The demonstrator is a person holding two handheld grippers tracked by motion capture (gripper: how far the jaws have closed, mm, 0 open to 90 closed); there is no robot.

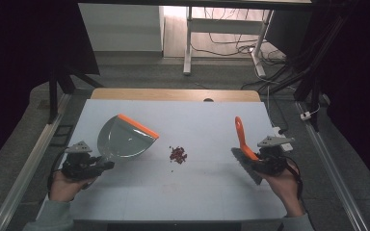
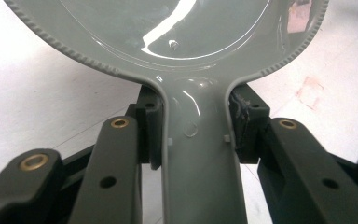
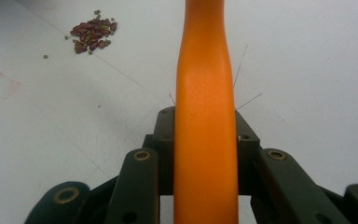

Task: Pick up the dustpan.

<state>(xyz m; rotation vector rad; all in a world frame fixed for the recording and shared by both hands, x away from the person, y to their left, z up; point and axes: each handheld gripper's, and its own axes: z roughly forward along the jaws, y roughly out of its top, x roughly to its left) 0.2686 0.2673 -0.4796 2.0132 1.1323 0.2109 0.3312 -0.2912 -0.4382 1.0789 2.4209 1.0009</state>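
The left gripper (image 2: 196,135) has its jaws clamped on the grey handle of a dustpan (image 2: 168,32), whose scoop rises just beyond them; in the high view the pan (image 1: 125,138) sits at the left of the white table (image 1: 192,192), orange lip turned toward the far right. The right gripper (image 3: 205,135) grips the orange handle of a brush (image 3: 205,93), jaws tight on both sides; that brush (image 1: 243,144) stands at the right, bristles low and near. Between the two lies a small heap of dark red beans (image 1: 178,155), nothing covering it. Beyond the table's far edge, cables (image 1: 231,45) trail over the floor around a desk leg (image 1: 188,41).
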